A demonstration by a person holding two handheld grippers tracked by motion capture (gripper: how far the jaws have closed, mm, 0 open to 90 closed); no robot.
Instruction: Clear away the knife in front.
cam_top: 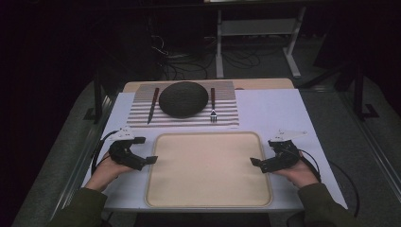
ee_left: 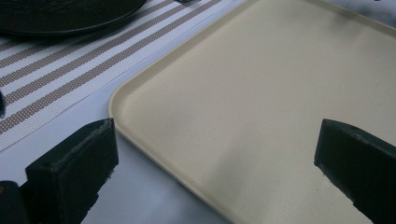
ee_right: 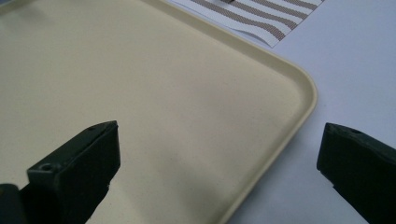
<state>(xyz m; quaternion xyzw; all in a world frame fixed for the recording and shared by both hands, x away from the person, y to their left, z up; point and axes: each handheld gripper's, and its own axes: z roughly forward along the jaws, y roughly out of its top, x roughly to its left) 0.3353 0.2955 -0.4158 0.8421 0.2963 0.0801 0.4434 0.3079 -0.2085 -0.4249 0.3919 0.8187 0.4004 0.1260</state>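
Observation:
A cream tray (cam_top: 208, 135) lies empty at the near middle of the white table. Behind it a striped placemat (cam_top: 227, 117) carries a dark round plate (cam_top: 183, 99), with a knife (cam_top: 152, 105) on its left and a fork (cam_top: 213, 105) on its right. My left gripper (cam_top: 147, 149) rests at the tray's left edge, open, nothing between its jaws. My right gripper (cam_top: 262, 152) sits at the tray's right edge, open and empty too. The left gripper (ee_left: 215, 140) straddles the tray's (ee_left: 280, 70) far left corner. In the right gripper view the gripper (ee_right: 219, 144) straddles the tray's (ee_right: 140, 70) far right corner.
The white tabletop (cam_top: 274, 109) has bare room right of the placemat and along both sides of the tray. The plate's rim (ee_left: 56, 14) and the placemat (ee_left: 70, 65) show beyond the left gripper. Cables and a table frame (cam_top: 220, 47) stand on the dark floor behind.

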